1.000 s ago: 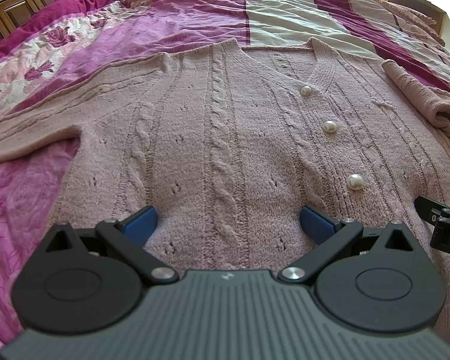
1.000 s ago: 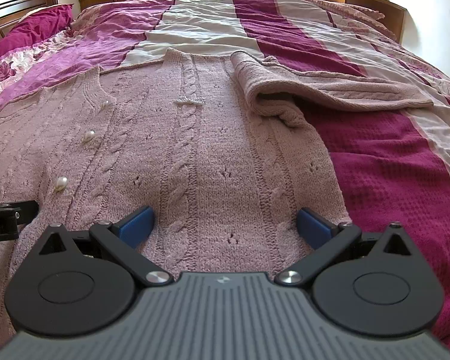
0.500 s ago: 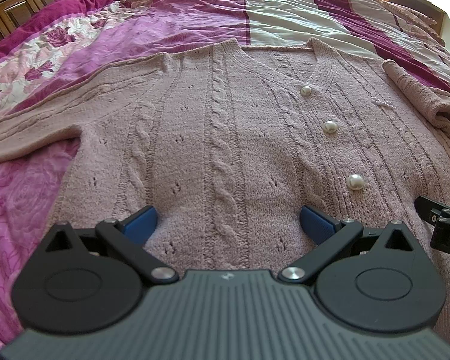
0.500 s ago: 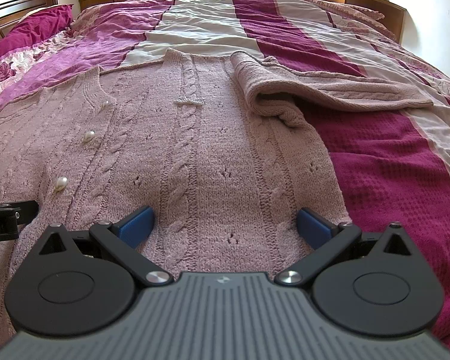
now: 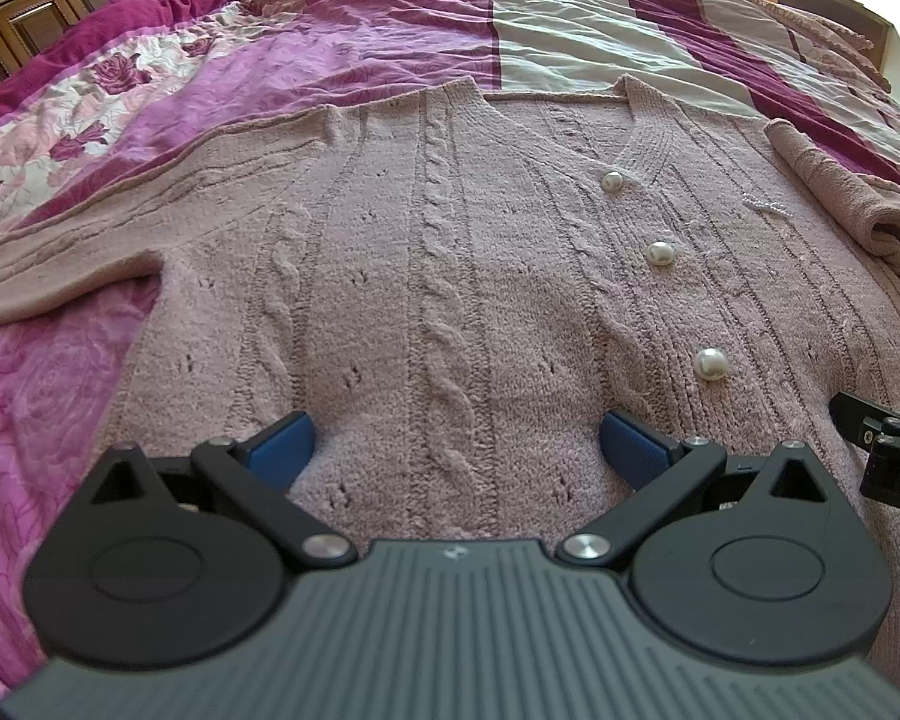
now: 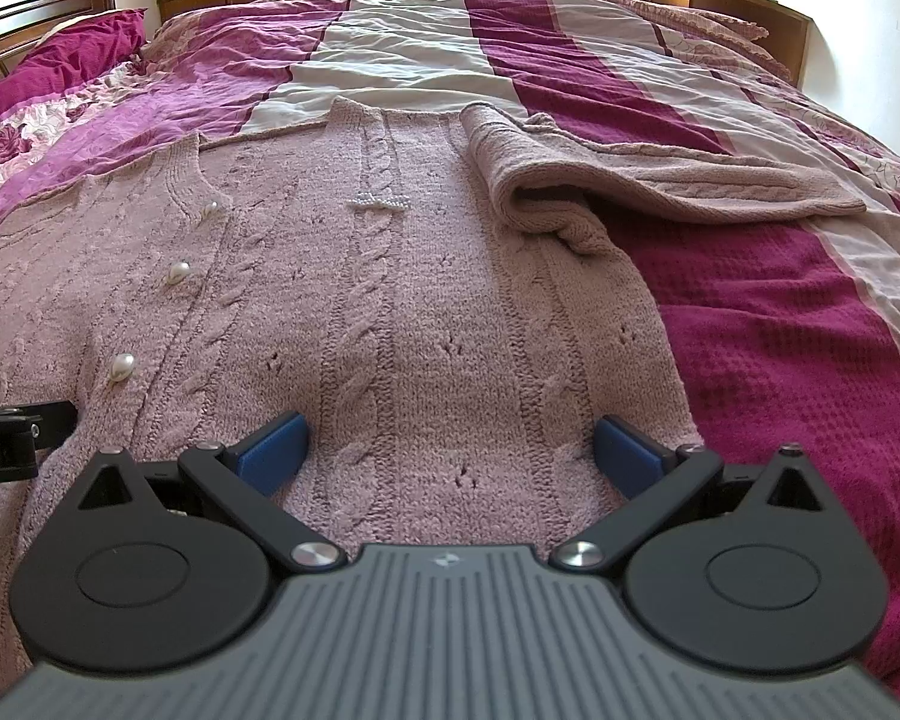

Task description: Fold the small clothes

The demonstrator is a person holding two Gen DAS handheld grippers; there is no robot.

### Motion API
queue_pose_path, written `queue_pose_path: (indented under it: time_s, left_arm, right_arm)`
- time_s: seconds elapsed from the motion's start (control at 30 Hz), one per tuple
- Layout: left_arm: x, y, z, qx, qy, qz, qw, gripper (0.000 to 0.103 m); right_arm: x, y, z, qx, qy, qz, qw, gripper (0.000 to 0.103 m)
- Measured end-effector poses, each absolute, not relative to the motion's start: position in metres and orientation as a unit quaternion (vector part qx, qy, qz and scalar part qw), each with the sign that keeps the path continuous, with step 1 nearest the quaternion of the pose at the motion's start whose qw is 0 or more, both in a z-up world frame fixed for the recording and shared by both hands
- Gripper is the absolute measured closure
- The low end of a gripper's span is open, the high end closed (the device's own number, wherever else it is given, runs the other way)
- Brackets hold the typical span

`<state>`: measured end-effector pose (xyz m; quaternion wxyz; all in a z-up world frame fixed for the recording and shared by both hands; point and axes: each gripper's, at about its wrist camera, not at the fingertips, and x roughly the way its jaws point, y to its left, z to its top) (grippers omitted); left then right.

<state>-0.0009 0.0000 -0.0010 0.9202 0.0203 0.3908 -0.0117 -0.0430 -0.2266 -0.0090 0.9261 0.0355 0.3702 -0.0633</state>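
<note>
my right gripper (image 6: 450, 450) sits low over the pink cardigan (image 6: 390, 312), blue fingers (image 6: 273, 447) spread wide, knit between them. pearl buttons (image 6: 122, 367) run up ahead to my left. ahead to my right a sleeve (image 6: 630, 180) lies folded across the bedspread (image 6: 780, 330). my left gripper (image 6: 12, 438) pokes in at the far left edge.

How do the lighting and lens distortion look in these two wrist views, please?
Left wrist view: fisheye bows the pink cable-knit cardigan; top right corner blown out by daylight. Right wrist view: white wall overexposed; a shadow sits under the folded sleeve; focus sharp in both.
</note>
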Motion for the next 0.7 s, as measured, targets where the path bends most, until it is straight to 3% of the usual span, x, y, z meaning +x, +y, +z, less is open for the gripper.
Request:
queue_pose_path:
  time_s: [0.7]
  left_arm:
    - [-0.0006, 0.0018, -0.0015, 0.019, 0.393, -0.012, 0.919, 0.0]
  right_arm:
    - [-0.042, -0.2261, -0.0097, 0.037, 0.371, -0.063, 0.926, 0.0]
